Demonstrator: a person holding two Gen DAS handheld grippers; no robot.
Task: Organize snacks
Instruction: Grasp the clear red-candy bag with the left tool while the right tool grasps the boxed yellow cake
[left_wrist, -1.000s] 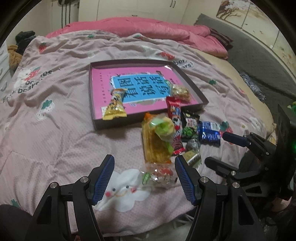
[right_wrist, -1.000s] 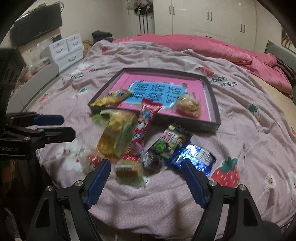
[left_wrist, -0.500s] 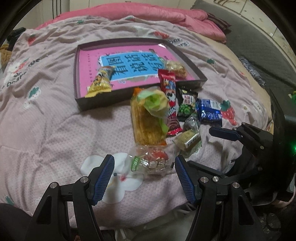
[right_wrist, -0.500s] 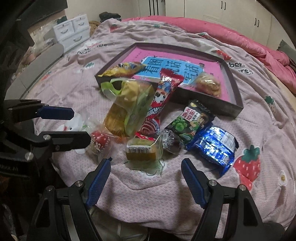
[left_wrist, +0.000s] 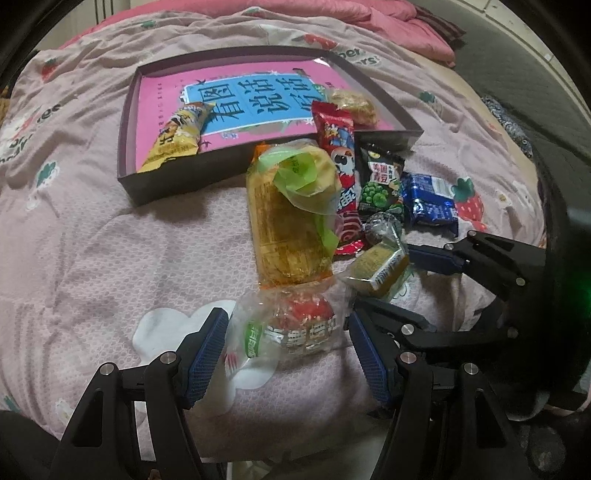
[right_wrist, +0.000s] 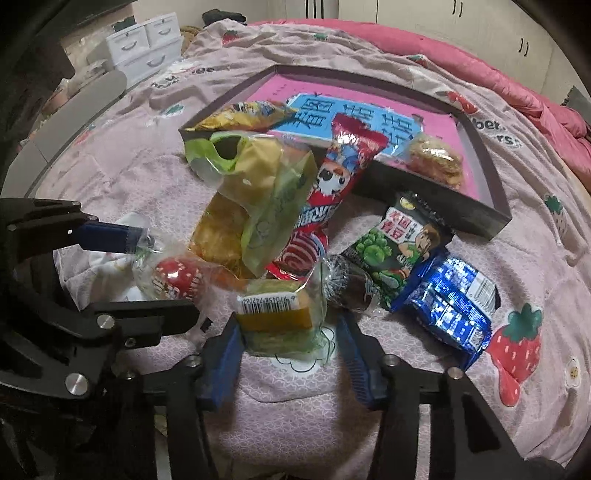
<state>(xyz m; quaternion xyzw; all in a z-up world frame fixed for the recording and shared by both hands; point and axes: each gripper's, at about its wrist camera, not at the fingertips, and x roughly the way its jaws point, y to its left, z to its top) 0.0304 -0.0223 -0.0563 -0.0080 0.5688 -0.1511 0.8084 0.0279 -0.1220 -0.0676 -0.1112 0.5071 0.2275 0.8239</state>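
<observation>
A pile of snacks lies on the bed in front of a dark tray (left_wrist: 162, 181) with a pink book bottom. My left gripper (left_wrist: 288, 347) is open, its pads either side of a clear packet with a red snack (left_wrist: 295, 325); it also shows in the right wrist view (right_wrist: 173, 280). My right gripper (right_wrist: 288, 347) is open, its pads either side of a yellow-green wrapped cake (right_wrist: 277, 317), also seen in the left wrist view (left_wrist: 380, 266). A yellow packet (left_wrist: 177, 140) and a clear cookie bag (left_wrist: 354, 103) lie in the tray.
A large yellow cracker pack (left_wrist: 288, 221), a red bar (left_wrist: 340, 158), a green pea packet (left_wrist: 380, 181), a blue packet (left_wrist: 428, 203) and a foil sweet (left_wrist: 380, 225) lie together. The bed edge is just below the grippers. White drawers (right_wrist: 147, 44) stand beyond the bed.
Both grippers have moved forward and down to the pile. The red-snack packet now sits between the left pads and the wrapped cake between the right pads, whose gap has narrowed.
</observation>
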